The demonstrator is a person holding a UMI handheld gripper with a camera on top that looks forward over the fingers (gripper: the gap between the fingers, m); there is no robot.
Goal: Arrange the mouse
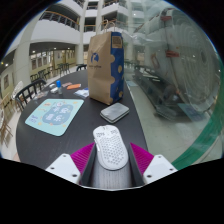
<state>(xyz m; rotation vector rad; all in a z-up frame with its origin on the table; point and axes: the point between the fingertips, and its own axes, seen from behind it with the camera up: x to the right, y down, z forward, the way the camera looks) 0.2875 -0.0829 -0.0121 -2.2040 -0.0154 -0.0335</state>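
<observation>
A white mouse (110, 147) with a perforated shell lies lengthwise between my gripper's (110, 150) two fingers, reaching back toward the gripper's body. Both magenta pads (84, 160) close against its sides, so the gripper is shut on the mouse. It sits just over the near part of a black round table (60, 145). A pale teal patterned mat (54, 115) lies on the table ahead and to the left of the fingers.
A small flat grey box (115, 112) lies just ahead of the mouse. A brown paper bag with blue print (105, 65) stands beyond it. Small blue and orange items (62, 88) sit at the table's far left. Chairs (25, 92) stand to the left.
</observation>
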